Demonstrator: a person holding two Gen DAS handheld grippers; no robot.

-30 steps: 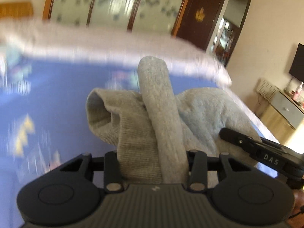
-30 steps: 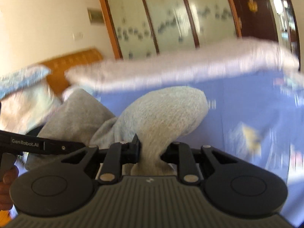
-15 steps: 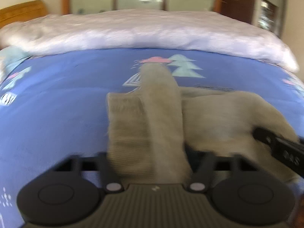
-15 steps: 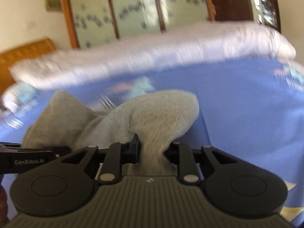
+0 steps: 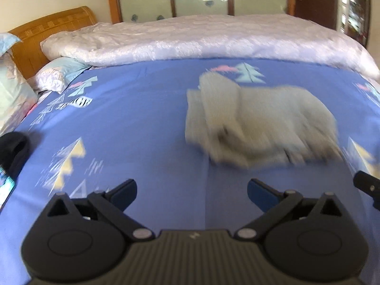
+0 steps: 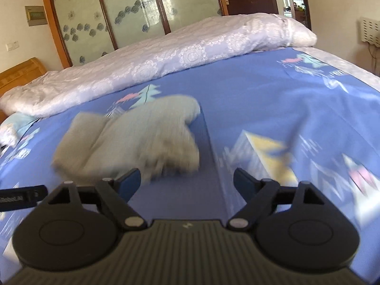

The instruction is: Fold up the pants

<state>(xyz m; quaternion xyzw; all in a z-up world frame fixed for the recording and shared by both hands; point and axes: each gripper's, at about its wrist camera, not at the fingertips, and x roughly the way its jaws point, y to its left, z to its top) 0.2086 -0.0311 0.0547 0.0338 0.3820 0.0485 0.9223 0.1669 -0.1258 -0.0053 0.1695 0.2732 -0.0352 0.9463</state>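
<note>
Bare blue sheet [image 5: 133, 123] surrounds the pants [image 5: 258, 123]; rolled quilt [image 5: 201, 38] borders behind.

No readable text is showing; lettering on the blue bedsheet [image 5: 78, 101] and the neighbouring gripper arm [image 6: 16, 198] is appearing blurred.

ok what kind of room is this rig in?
Most likely a home bedroom. The grey pants lie on a bed with a blue patterned sheet, a white quilt rolled along its far side, pillows by a wooden headboard, and a sliding-door wardrobe behind.
</note>
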